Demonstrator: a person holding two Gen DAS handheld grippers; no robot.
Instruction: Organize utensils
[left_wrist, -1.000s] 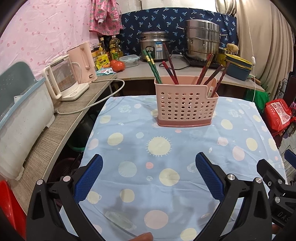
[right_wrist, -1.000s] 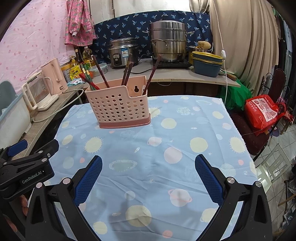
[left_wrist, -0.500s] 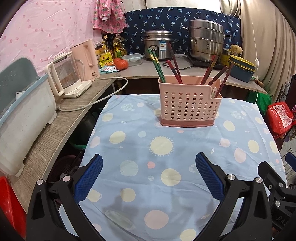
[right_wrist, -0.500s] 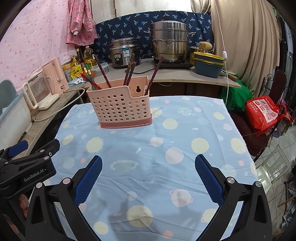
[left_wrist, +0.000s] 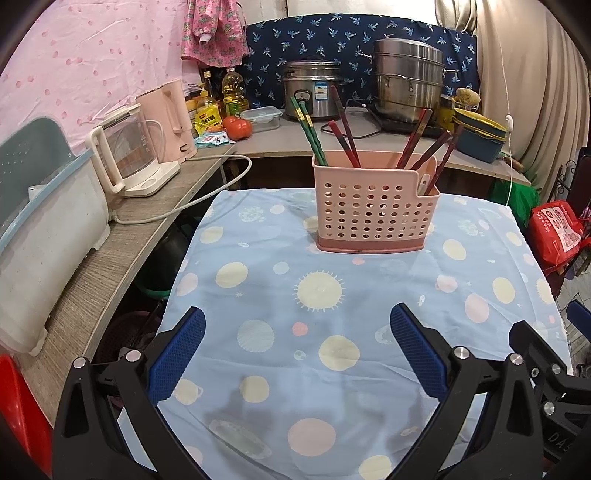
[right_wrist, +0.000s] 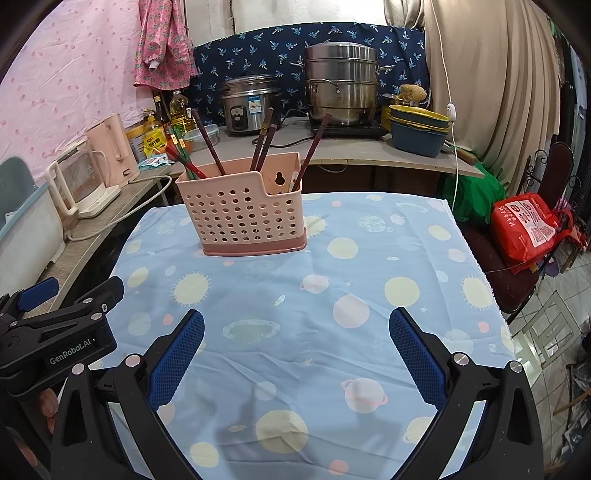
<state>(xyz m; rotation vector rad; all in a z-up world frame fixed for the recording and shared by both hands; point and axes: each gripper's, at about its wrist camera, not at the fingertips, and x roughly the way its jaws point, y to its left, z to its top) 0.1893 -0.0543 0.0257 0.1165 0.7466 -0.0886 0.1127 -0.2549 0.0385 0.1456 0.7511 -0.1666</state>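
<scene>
Both the left gripper (left_wrist: 297, 325) and the right gripper (right_wrist: 296, 326) are hovering with fingers spread apart and holding nothing, while the pink utensil basket (left_wrist: 373, 206) is standing upright on the cloth-covered bench (left_wrist: 498, 258), holding chopsticks (left_wrist: 341, 127).

Surface (left_wrist: 280, 369) between gripper tips and utensil basket (left_wrist: 373, 214): bare cloth, passage free. Basket with upright chopsticks (left_wrist: 345, 129) blocks far centre. Kettle (left_wrist: 125, 158) and cable (left_wrist: 207, 192) crowd left edge. Right side of surface unobstructed.
</scene>
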